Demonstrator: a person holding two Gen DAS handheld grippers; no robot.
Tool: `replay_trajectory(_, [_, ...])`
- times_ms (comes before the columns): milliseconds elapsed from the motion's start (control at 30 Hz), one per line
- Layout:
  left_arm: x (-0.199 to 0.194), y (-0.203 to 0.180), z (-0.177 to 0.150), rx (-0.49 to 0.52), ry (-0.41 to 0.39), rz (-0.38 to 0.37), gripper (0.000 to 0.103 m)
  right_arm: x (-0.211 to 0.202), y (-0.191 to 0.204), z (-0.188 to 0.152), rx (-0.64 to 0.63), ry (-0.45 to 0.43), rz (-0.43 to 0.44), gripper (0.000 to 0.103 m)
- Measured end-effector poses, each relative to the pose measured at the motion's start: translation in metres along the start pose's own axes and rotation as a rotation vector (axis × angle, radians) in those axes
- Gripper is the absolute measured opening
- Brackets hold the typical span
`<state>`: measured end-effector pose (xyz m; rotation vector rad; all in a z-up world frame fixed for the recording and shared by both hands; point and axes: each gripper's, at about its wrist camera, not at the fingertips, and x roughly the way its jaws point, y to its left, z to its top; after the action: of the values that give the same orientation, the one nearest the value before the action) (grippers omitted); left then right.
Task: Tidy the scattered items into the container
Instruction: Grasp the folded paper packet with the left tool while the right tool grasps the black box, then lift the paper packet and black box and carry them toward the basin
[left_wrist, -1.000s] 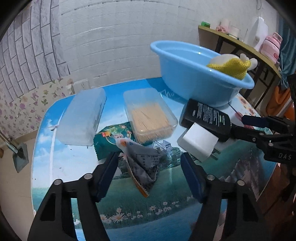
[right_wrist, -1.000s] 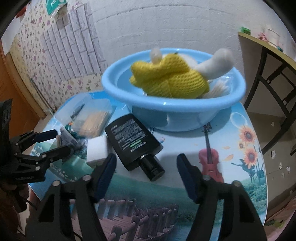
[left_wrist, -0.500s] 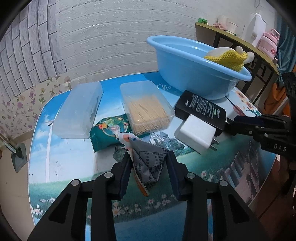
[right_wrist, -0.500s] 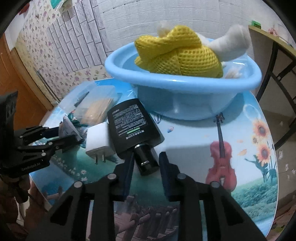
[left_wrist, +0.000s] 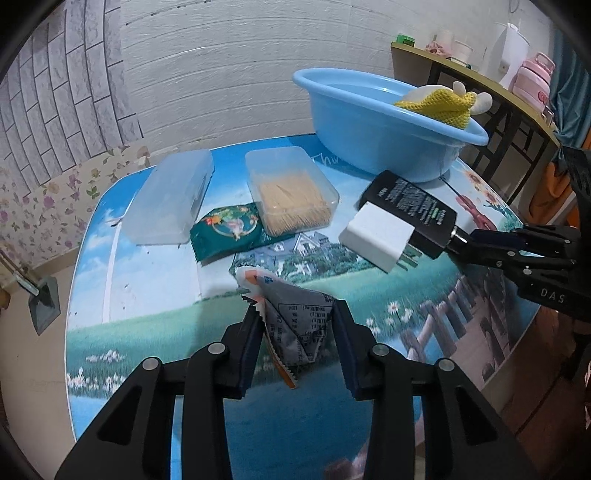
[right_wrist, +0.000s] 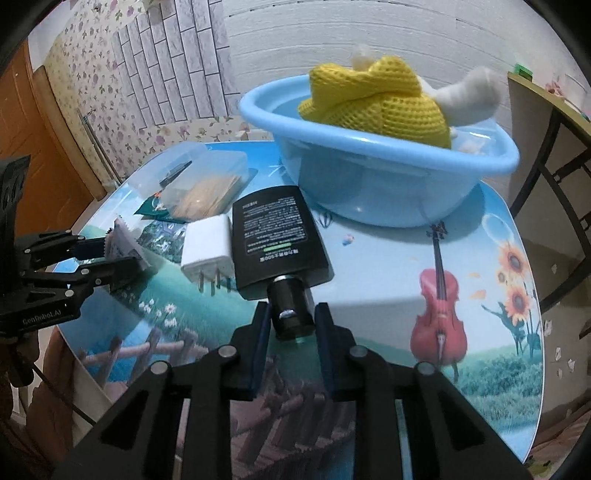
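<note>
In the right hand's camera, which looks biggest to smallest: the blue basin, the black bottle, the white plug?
1. Blue basin, clearly largest.
2. Black bottle.
3. White plug, smallest.
The bottle and plug lie side by side, so their order is fair; the basin sits farther back yet looks biggest.

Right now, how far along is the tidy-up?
Early. Done: only the yellow knitted toy is in the blue basin.
In hand: left gripper is shut on the grey sachet; right gripper is shut on the black bottle at its cap.
Left on the table: white charger, green snack packet, toothpick box, clear lidded box.
</note>
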<state>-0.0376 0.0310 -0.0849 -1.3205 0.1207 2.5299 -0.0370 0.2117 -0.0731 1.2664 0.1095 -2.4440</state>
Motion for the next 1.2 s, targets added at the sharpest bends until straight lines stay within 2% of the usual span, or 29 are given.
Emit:
replay_trajectory(467, [-0.013, -0.002, -0.019, -0.007, 0.011, 0.021, 0.037, -0.036, -0.016, -0.039, 0.079, 0.012, -0.049, 0.024])
replay_trajectory(767, [-0.010, -0.002, -0.019, -0.010, 0.016, 0.021, 0.037, -0.045, -0.015, -0.032, 0.077, -0.025, -0.079, 0.026])
replay_trajectory(900, [-0.009, -0.003, -0.018, -0.007, 0.015, 0.023, 0.038, -0.040, -0.016, -0.031, 0.088, -0.020, -0.078, 0.053])
replay_trajectory(1200, [-0.001, -0.007, -0.014, 0.011, 0.018, 0.038, 0.047, -0.029, -0.011, -0.023, 0.052, -0.025, -0.084, 0.058])
